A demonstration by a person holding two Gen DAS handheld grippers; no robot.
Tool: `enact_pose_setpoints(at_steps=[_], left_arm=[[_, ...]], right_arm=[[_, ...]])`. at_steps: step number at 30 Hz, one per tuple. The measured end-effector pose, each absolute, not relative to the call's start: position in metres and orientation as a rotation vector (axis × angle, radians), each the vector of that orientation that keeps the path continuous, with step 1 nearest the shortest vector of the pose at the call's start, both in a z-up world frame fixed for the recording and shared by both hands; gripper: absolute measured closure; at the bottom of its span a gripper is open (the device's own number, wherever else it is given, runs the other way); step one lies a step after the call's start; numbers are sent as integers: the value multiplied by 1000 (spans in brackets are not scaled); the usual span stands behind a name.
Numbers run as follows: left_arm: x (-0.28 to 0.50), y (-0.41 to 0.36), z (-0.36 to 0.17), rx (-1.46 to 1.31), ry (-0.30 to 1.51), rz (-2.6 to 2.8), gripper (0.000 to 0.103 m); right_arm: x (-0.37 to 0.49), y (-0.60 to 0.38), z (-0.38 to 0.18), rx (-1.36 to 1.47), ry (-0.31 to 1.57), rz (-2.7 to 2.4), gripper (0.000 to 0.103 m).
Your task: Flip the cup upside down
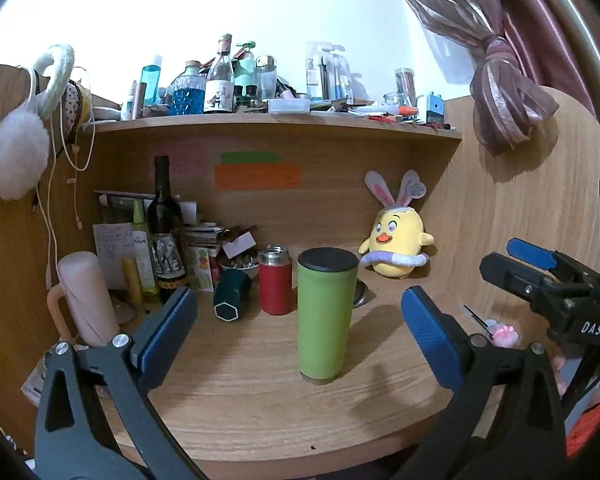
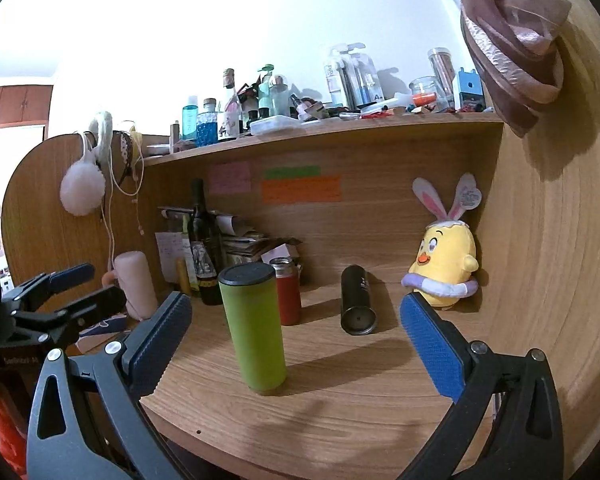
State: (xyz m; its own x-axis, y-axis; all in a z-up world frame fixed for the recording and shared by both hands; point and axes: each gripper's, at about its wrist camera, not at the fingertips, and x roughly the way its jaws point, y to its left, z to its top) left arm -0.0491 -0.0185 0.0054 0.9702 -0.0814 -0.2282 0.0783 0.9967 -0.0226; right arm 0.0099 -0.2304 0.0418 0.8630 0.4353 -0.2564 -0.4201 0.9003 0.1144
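Two grippers, left and right, hung with jaws spread and holding nothing; the cup stood ahead between them, untouched. Tall and narrow, it could topple into the flask behind if clipped.

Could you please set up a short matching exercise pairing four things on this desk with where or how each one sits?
Things:
1. green cup
2. black cylinder
3. yellow chick plush
4. red flask

States:
A. lying on its side
B. standing at the front of the desk, dark cap on top
C. standing uncapped, just behind the cup
D. sitting in the back right corner, wearing rabbit ears

Pairs: 1-B, 2-A, 3-D, 4-C
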Motion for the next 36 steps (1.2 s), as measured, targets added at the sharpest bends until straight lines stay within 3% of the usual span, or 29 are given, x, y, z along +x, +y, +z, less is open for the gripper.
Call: enact_pose_setpoints(at_steps=[36], left_arm=[[-46,-15,4,-18,237,-83,0]], right_arm=[[11,-229,39,42,278,459,0]])
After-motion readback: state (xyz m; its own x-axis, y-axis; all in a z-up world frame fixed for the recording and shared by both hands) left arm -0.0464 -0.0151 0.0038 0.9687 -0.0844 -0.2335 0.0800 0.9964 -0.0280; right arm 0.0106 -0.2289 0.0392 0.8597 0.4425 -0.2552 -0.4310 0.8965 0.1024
